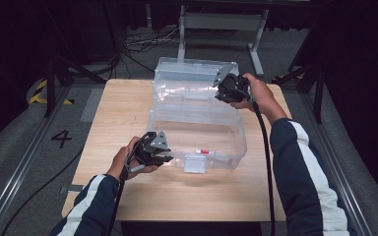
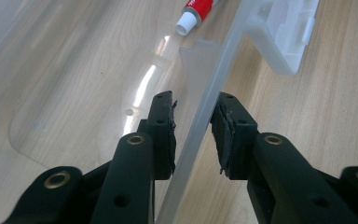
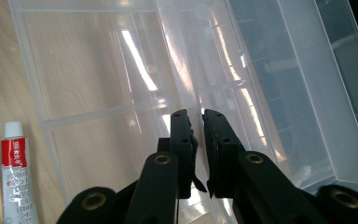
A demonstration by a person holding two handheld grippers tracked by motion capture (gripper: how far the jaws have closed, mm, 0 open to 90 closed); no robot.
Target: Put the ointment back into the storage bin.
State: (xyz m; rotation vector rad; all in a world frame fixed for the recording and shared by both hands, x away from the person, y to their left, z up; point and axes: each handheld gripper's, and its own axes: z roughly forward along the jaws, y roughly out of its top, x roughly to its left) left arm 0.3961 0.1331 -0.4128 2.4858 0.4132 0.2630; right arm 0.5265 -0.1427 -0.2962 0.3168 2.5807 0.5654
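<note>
From the high view, you are working a clear, thin-walled plastic storage box (image 1: 197, 142) that sits in the middle of the pale wooden table (image 1: 128, 113), with its hinged transparent lid (image 1: 192, 81) standing open at the far side. Your left gripper (image 1: 163, 158) is at the box's near left wall; your right gripper (image 1: 225, 91) is up at the lid's right edge. By the look of it, you are at the lid-closing step: one hand steadies the box, the other has the lid.

In the left gripper view, the black jaws straddle the box's translucent rim (image 2: 200, 121), one inside and one outside. The outer pad looks to touch the wall; the inner one stands a sliver off, so I cannot tell if the pinch is firm. A red-and-white glue tube (image 2: 193, 13) lies on the box floor beyond, near a frosted white latch (image 2: 286, 35) on the outside.

In the right gripper view, the jaws are pressed together on the lid's thin, glossy edge, ribbed panels gleaming around them.

Next, swing the lid down slowly; this slick, flexible plastic could slip or bow.
</note>
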